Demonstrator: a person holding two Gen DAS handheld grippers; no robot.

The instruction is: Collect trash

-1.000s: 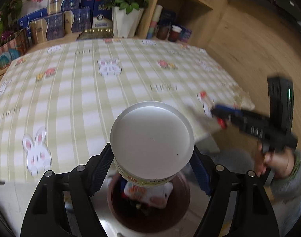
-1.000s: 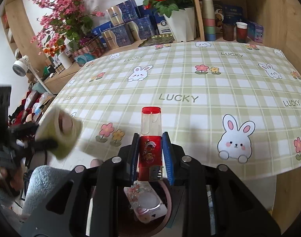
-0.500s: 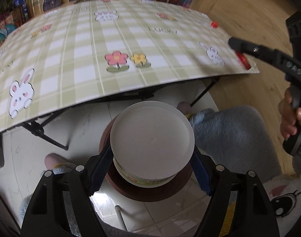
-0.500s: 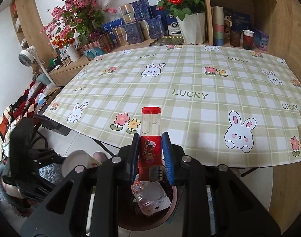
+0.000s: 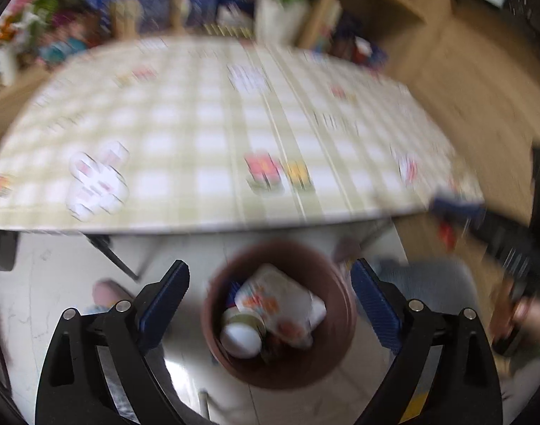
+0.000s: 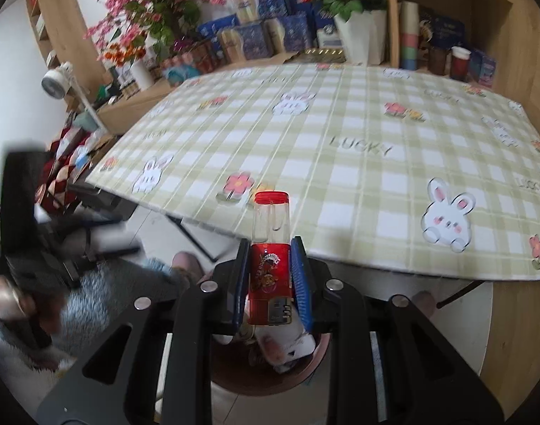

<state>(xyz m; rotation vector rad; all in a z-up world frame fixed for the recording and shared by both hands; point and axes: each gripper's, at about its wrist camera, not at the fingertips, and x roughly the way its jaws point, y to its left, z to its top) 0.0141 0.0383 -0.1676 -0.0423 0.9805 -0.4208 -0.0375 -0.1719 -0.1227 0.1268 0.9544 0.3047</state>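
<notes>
A brown round bin [image 5: 280, 368] stands on the floor below the table edge. In it lie a white-lidded tub [image 5: 241, 340] and a white printed packet [image 5: 284, 304]. My left gripper [image 5: 270, 287] hangs above the bin, its jaws opening with nothing between them. My right gripper [image 6: 271, 265] is shut on a red bottle with a clear neck and red cap [image 6: 270, 272], held over the bin [image 6: 270, 379]. The left gripper [image 6: 26, 233] shows blurred at the left of the right wrist view.
The table [image 6: 340, 163] carries a green checked cloth with rabbits and flowers. Behind it are boxes, flower pots and a wooden shelf [image 6: 447, 17]. A fluffy grey sleeve [image 6: 103, 304] and a hand [image 6: 8, 301] are at the left. Black table legs [image 6: 192, 233] stand near the bin.
The left gripper has let go of the white-lidded tub, which now lies in the bin, and its jaws have spread. The right gripper, still holding the bottle, has shifted sideways along the table's edge.
</notes>
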